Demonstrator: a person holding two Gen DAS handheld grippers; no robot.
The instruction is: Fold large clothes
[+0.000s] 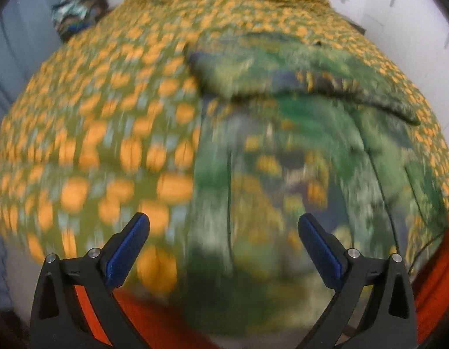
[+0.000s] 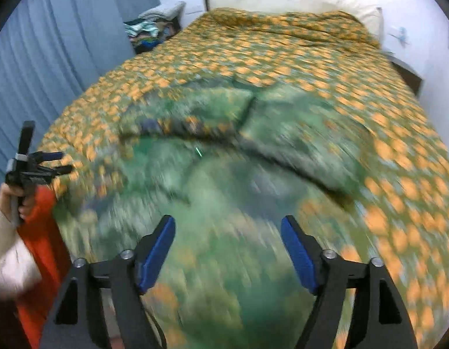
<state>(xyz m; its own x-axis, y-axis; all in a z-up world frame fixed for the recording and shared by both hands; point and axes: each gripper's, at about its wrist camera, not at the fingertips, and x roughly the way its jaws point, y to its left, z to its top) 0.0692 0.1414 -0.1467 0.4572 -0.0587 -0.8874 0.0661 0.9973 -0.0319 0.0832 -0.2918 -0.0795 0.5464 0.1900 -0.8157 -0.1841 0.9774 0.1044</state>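
**Both grippers empty above the folded garment**

We have the green patterned garment [image 2: 224, 151] on the bed, on the orange-dotted bedspread [image 2: 311, 67], ahead of and below both grippers. Its folded edge runs across both views. Left gripper [image 1: 223, 225]: fingers spread wide, nothing between. Right gripper [image 2: 227, 226]: same, open and empty. We judge the right one nearer the cloth's middle; the left hand [image 2: 15, 195] sits at its near-left corner. Blue curtain [image 2: 64, 43] left, white wall behind. Heavy blur.
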